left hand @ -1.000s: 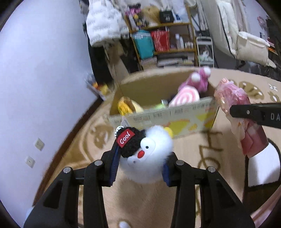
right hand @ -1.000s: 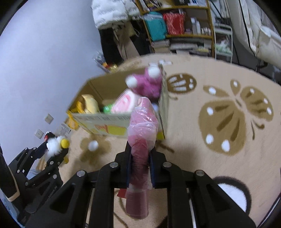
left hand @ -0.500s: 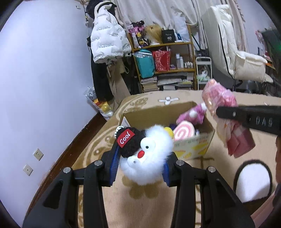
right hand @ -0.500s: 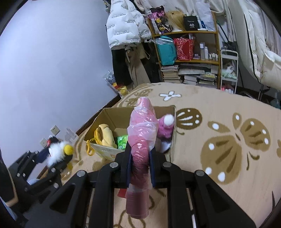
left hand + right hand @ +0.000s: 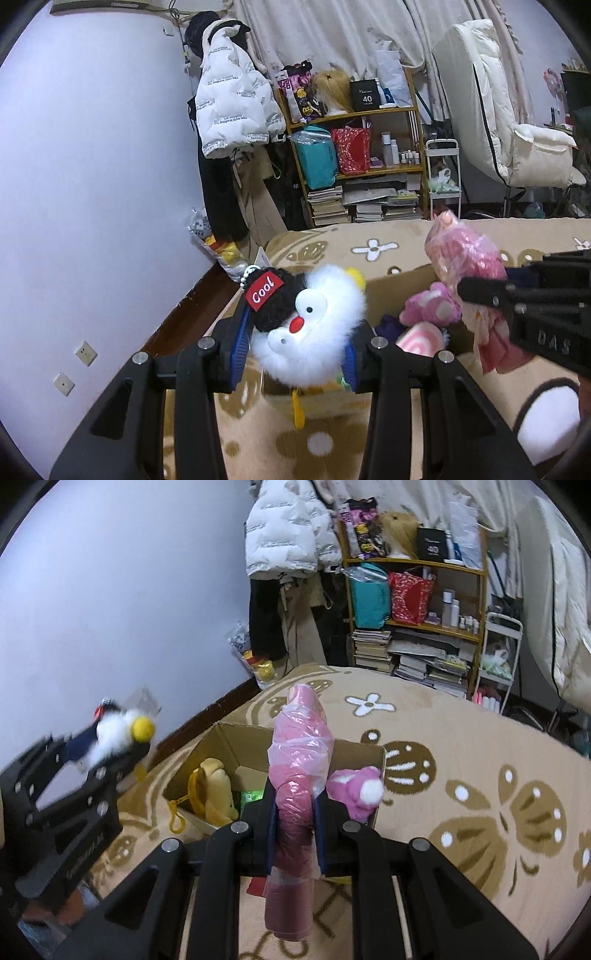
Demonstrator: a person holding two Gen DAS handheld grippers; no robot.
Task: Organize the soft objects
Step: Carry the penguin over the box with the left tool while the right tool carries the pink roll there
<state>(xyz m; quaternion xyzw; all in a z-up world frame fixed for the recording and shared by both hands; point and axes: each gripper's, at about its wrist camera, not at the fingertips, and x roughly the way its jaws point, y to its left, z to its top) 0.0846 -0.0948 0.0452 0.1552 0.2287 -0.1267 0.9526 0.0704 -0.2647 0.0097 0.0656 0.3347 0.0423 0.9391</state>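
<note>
My left gripper (image 5: 295, 350) is shut on a fluffy white penguin plush (image 5: 314, 332) with a black cap labelled "Cool". It hangs above the near left side of an open cardboard box (image 5: 229, 734). My right gripper (image 5: 295, 830) is shut on a pink doll wrapped in clear plastic (image 5: 299, 768), held over the box's near edge. Inside the box lie a yellow plush (image 5: 214, 794), a pink plush with a white pompom (image 5: 354, 790), a pink-and-white swirl cushion (image 5: 421, 338) and something green (image 5: 251, 797). From the right wrist view, the left gripper (image 5: 122, 746) with the penguin shows at the left.
The box stands on a beige carpet with brown flower patterns (image 5: 480, 775). Behind it are a wooden shelf with bags and books (image 5: 358, 166), a white puffer jacket on a rack (image 5: 232, 107), a small white cart (image 5: 443, 173) and a white padded chair (image 5: 498, 129). A lilac wall (image 5: 92, 184) runs along the left.
Both grippers have risen and come nearer over the box, each keeping its toy. The box now sits lower in both views, and more of the shelf and wall shows.
</note>
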